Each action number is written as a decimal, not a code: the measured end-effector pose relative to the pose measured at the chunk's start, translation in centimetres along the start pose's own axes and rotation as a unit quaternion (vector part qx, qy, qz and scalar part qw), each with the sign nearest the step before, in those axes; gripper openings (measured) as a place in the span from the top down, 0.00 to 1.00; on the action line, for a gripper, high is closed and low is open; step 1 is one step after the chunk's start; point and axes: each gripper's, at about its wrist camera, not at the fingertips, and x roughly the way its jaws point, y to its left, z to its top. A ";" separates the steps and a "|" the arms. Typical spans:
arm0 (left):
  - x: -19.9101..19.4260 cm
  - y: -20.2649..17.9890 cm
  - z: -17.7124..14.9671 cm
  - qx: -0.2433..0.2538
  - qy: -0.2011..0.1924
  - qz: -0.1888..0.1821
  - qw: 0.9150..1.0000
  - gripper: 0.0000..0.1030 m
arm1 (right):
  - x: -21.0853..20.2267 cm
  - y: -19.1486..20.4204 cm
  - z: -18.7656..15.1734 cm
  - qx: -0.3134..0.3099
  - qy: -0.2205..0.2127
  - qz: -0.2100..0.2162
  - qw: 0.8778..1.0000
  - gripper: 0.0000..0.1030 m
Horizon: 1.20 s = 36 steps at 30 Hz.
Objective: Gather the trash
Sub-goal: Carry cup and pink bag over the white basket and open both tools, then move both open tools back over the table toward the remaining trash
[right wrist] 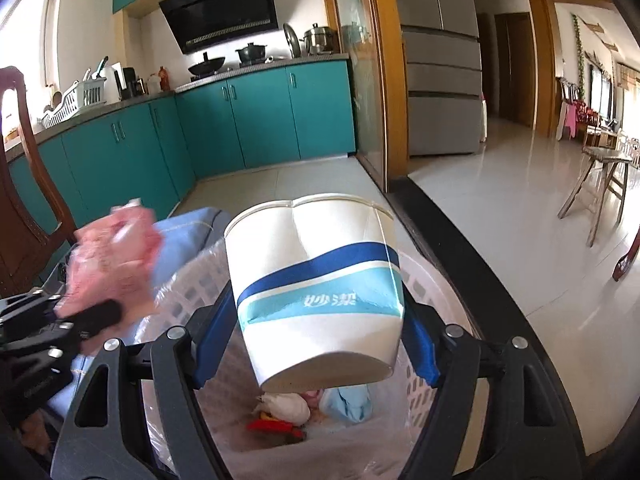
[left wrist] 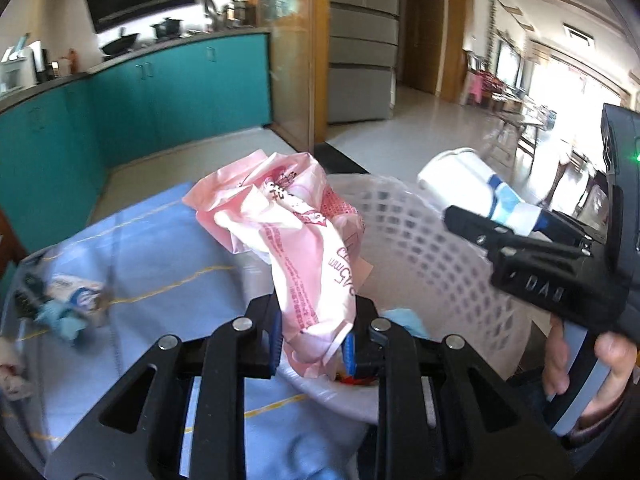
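Note:
My left gripper (left wrist: 312, 340) is shut on a crumpled pink plastic bag (left wrist: 292, 240), which sticks up between its blue pads at the rim of a white lattice basket (left wrist: 440, 264). A person's hand holds my right gripper (left wrist: 480, 220), which reaches in from the right. In the right wrist view that gripper (right wrist: 316, 340) is shut on a white paper cup (right wrist: 316, 264) with blue bands, held tilted over the basket (right wrist: 432, 284). Tissue, a red scrap and a blue piece lie in the basket's bottom. The pink bag (right wrist: 112, 256) and left gripper (right wrist: 100, 312) show blurred at the left.
The basket stands on a table with a light blue cloth (left wrist: 160, 272). A wrapper and a blue scrap (left wrist: 76, 296) lie at the cloth's left end. A wooden chair (right wrist: 24, 184) stands at the left, teal cabinets (right wrist: 260, 120) behind, and a wooden stool (right wrist: 600, 184) on the tiled floor at the right.

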 end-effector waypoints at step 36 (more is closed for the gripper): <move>-17.3 19.4 -16.1 -0.172 0.015 0.289 0.942 0.58 | 9.2 41.3 -5.5 -0.219 0.159 0.358 0.894 0.30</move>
